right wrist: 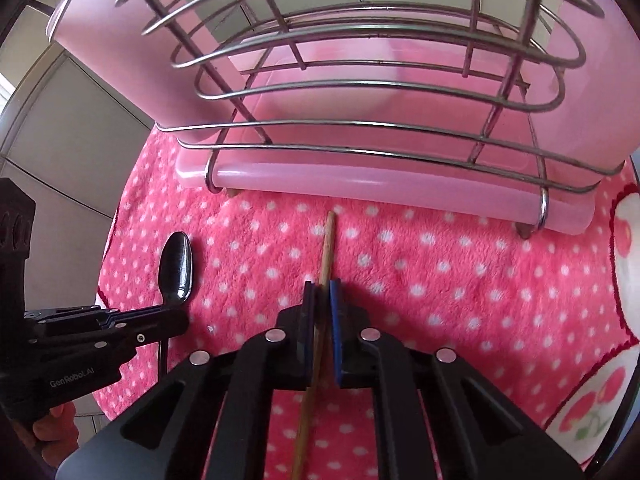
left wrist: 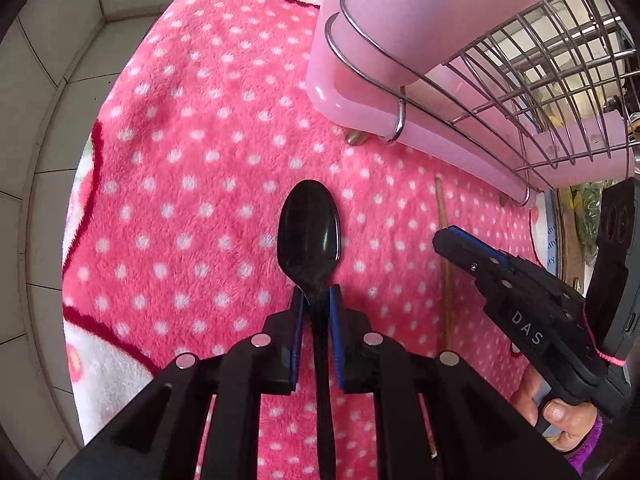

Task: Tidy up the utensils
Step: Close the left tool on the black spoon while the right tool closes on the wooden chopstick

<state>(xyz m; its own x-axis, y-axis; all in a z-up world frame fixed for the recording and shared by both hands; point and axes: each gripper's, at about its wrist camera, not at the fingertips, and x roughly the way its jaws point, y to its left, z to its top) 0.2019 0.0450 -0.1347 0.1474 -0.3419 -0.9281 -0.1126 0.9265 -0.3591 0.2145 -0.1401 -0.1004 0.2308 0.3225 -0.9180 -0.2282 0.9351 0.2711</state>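
A pink fleece blanket (left wrist: 192,168) dotted with white covers the desk, with pale floor tiles (left wrist: 52,120) curving away at the left edge of the left wrist view. Nearest the lens there, the left claw (left wrist: 316,300) is pinching the neck of a black spoon (left wrist: 309,232), its blue pads narrowed onto the handle just below the bowl; the bowl lies face up beyond the fingertips, and the handle runs back between the fingers, out of sight at the frame's bottom. To its right the right claw (left wrist: 448,240) points down at the blanket, a hand (left wrist: 560,420) on its grip half cut off by the frame edge.

In the right wrist view, the right claw (right wrist: 322,292) is pressed almost together on a thin wooden chopstick (right wrist: 326,248), which passes between the pads and reaches forward toward the rack; its near end runs off the bottom edge. Whether the stick is lifted clear of the blanket cannot be told. At the left of this view the left claw (right wrist: 176,320) appears side-on with the spoon (right wrist: 178,268) ahead of it.

Farther back stands a wire utensil rack (right wrist: 360,132) on a translucent pink tray (right wrist: 380,184), resting on the blanket. A pink holder (left wrist: 400,20) stands within the wire loops, its top cut off; what the basket holds is hard to make out.
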